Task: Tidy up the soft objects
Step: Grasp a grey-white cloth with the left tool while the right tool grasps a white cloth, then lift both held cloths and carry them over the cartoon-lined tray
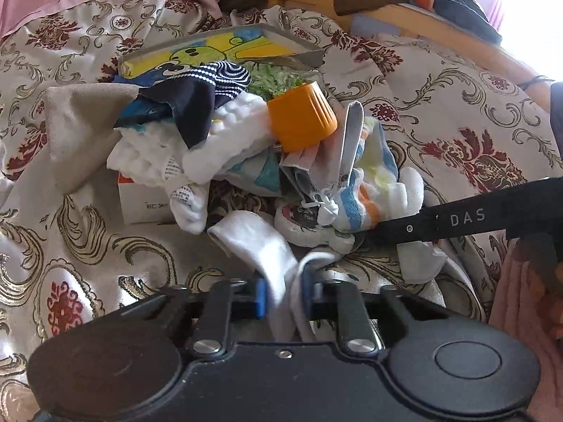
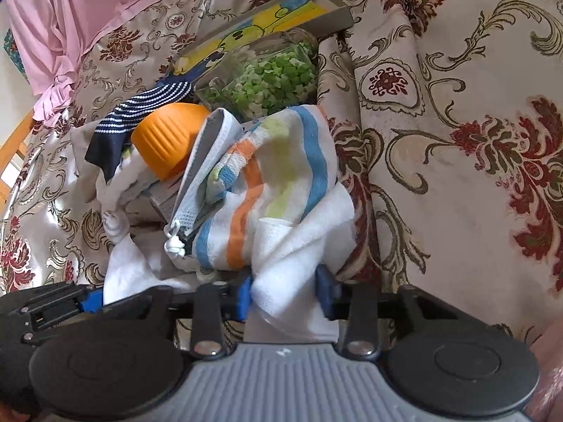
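Observation:
A heap of soft things lies on the patterned bedspread [image 1: 440,105]. In the left wrist view my left gripper [image 1: 283,299] is shut on a white cloth [image 1: 260,246] at the heap's near edge, and the fabric bunches between the blue pads [image 1: 260,299]. In the right wrist view my right gripper [image 2: 286,295] is shut on the white end of a striped towel [image 2: 281,176] with blue, orange and green bands. The towel [image 1: 369,197] also shows in the left view, with one black finger of the right gripper [image 1: 369,235] reaching into it. A grey face mask [image 2: 200,176] leans on the towel.
A jar of green bits [image 2: 274,77] with an orange cap [image 2: 165,140] lies in the heap, beside a navy striped garment [image 1: 211,81] and a white quilted cloth [image 1: 151,154]. A yellow picture box [image 1: 218,49] and a white carton [image 1: 140,204] lie underneath. Pink fabric [image 2: 70,10] sits behind.

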A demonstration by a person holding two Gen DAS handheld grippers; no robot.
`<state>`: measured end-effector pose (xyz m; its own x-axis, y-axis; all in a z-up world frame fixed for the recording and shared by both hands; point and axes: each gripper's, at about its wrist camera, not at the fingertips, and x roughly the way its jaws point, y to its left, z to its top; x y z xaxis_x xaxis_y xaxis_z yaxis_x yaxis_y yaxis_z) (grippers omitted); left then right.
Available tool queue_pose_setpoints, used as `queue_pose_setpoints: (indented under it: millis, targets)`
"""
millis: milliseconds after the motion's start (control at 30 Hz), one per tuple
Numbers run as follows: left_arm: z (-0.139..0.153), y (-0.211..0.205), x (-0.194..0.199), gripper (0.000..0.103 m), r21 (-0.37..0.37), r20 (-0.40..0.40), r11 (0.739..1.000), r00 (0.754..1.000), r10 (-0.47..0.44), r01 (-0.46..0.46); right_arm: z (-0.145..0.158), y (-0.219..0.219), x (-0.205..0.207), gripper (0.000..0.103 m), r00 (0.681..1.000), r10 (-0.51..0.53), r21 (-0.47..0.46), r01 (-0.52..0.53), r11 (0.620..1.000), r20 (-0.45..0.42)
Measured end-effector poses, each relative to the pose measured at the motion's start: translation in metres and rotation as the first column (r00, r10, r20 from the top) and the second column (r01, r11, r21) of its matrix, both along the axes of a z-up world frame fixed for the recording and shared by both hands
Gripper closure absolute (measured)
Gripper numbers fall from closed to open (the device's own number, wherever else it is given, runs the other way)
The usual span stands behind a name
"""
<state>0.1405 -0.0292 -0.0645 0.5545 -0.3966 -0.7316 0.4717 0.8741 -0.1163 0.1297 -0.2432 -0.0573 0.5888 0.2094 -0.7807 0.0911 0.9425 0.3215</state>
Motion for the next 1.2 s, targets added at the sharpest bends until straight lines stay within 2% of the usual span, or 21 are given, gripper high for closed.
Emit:
queue_pose_setpoints:
  millis: [33,133,267,433,600,800,933,1100,1200]
  targets:
    - [0.002,0.000,0.000,0.090,-0.001,-0.002,1.000,1.000,0.002,-0.002,0.000,0.000,0.000,0.073,1.000,0.000,0.000,0.000,1.000,0.003]
    - [0.009,0.002,-0.001,0.095,-0.022,-0.018,1.000,1.000,0.016,-0.016,0.002,0.000,-0.003,0.078,1.000,0.008,0.007,-0.008,1.000,0.018]
    - [0.018,0.008,-0.003,0.096,-0.084,-0.060,0.995,0.997,0.041,-0.046,0.007,0.002,-0.008,0.079,0.999,0.029,0.020,-0.030,0.999,0.046]
    - [0.022,0.018,-0.004,0.096,-0.185,-0.151,0.977,0.986,0.074,-0.102,0.013,-0.002,-0.018,0.080,0.993,0.070,0.117,-0.081,0.990,0.099]
    - [0.032,0.023,-0.011,0.096,-0.211,-0.150,0.970,0.985,0.088,-0.119,0.019,-0.009,-0.023,0.080,0.986,0.081,0.192,-0.109,0.975,0.148]
    - [0.054,0.026,-0.020,0.096,-0.268,-0.097,0.961,0.994,0.049,-0.073,0.026,-0.015,-0.030,0.081,0.969,0.086,0.296,-0.155,0.943,0.234]
    - [0.068,0.027,-0.021,0.096,-0.287,-0.061,0.956,0.997,0.049,-0.065,0.036,-0.021,-0.035,0.081,0.950,0.066,0.331,-0.171,0.928,0.304]
    - [0.090,0.031,-0.013,0.095,-0.328,0.001,0.942,0.997,0.082,-0.077,0.054,-0.030,-0.027,0.080,0.933,0.042,0.335,-0.170,0.927,0.357]
    - [0.107,0.032,0.000,0.095,-0.353,0.052,0.931,0.991,0.121,-0.095,0.072,-0.032,-0.012,0.080,0.908,0.058,0.296,-0.195,0.935,0.416]
